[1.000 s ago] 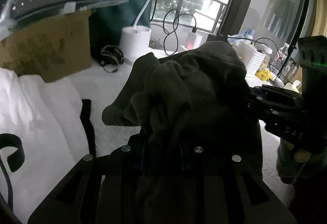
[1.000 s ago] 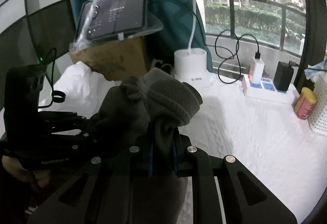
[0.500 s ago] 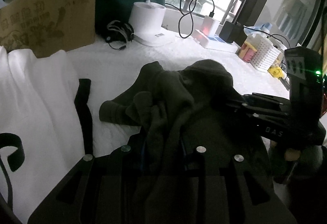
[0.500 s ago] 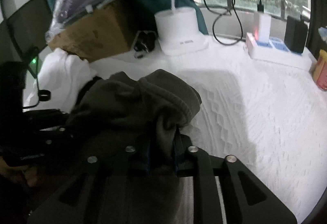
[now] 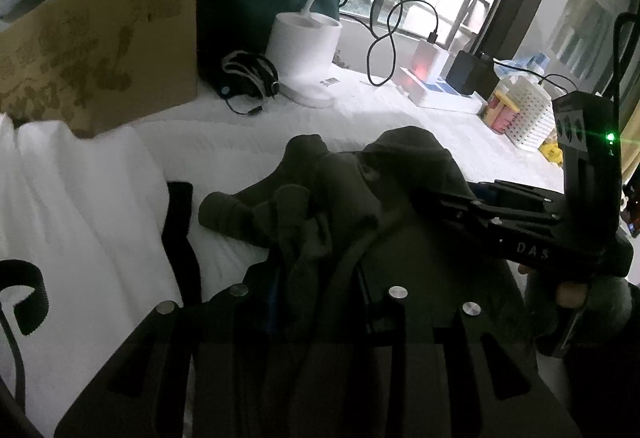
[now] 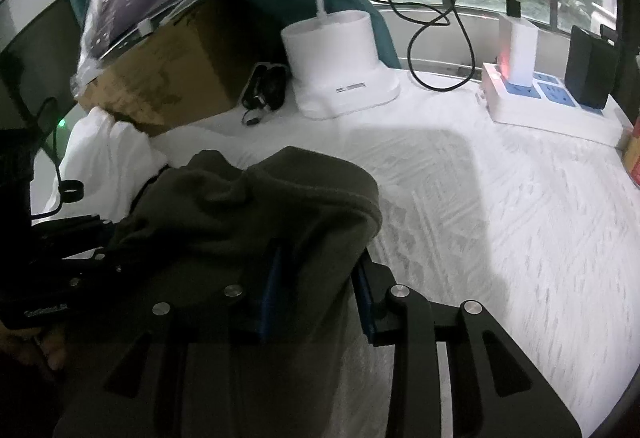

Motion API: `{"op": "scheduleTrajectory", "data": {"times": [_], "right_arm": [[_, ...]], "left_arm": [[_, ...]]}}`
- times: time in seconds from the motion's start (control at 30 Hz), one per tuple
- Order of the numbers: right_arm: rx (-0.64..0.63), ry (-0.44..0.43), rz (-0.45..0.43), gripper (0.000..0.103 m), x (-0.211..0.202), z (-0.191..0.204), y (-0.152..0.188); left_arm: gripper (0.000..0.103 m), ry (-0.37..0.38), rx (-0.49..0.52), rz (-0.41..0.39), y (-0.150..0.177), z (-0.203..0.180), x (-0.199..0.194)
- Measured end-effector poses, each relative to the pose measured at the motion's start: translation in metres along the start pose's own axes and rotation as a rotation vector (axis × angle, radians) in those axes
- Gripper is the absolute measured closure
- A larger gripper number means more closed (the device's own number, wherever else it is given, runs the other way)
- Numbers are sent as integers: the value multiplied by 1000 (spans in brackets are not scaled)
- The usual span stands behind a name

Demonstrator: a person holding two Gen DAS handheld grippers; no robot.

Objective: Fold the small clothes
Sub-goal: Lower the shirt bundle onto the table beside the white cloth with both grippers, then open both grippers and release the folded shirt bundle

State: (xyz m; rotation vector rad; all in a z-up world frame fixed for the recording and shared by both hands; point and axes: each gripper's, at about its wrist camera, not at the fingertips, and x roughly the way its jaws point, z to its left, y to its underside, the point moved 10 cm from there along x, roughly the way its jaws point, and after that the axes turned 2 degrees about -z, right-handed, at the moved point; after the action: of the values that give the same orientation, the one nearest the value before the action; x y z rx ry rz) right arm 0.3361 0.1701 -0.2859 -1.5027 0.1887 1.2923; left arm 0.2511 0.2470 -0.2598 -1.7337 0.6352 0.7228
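A dark olive garment (image 5: 360,198) lies bunched on the white tablecloth (image 5: 360,118), draped over both grippers. My left gripper (image 5: 320,278) has cloth between its fingers, which stand a little apart. My right gripper (image 6: 316,290) has opened, with the garment (image 6: 260,214) lying loose between its blue-padded fingers. The right gripper also shows in the left wrist view (image 5: 500,214), coming in from the right. The left gripper shows at the left edge of the right wrist view (image 6: 68,238).
A cardboard box (image 5: 100,50) with a tablet on top stands at the back left. A white lamp base (image 6: 336,58), a coiled black cable (image 5: 248,78), a power strip (image 6: 548,98) and a white basket (image 5: 528,114) line the back. White cloth (image 5: 60,198) lies at the left.
Both grippers have lowered the garment from mid-air onto the table. The right gripper's fingers, pinched on the cloth before, have spread apart.
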Motion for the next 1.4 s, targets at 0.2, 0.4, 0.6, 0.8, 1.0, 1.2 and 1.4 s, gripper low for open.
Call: {"op": "scheduleTrajectory", "data": {"times": [0.2,0.4,0.6,0.8,1.0,1.2,1.4], "right_arm": [[23,16,2,68,3,-9,-3],[19,32,-1,67,3,-9,-2],[63,121,-18,37,-5,-33,-2],[70,148,-30,36,-20,-38,1],[72,168,-44,36,-37,-36,8],[77,179,-50,35,-57,-35,19],[75,191,-58,35,-82,-31,33]], "left_arm": [[55,-21,3,2,-2,12,8],[49,-33,-34,0,-2,20,6],[38,-88,-32,-16,-1,22,-5],[31,-154,-51,-30,1,26,-17],[30,-178,-32,-44,5,17,-32],[30,-179,-19,-53,11,5,-47],[24,-172,-8,-68,20,-12,-61]]}}
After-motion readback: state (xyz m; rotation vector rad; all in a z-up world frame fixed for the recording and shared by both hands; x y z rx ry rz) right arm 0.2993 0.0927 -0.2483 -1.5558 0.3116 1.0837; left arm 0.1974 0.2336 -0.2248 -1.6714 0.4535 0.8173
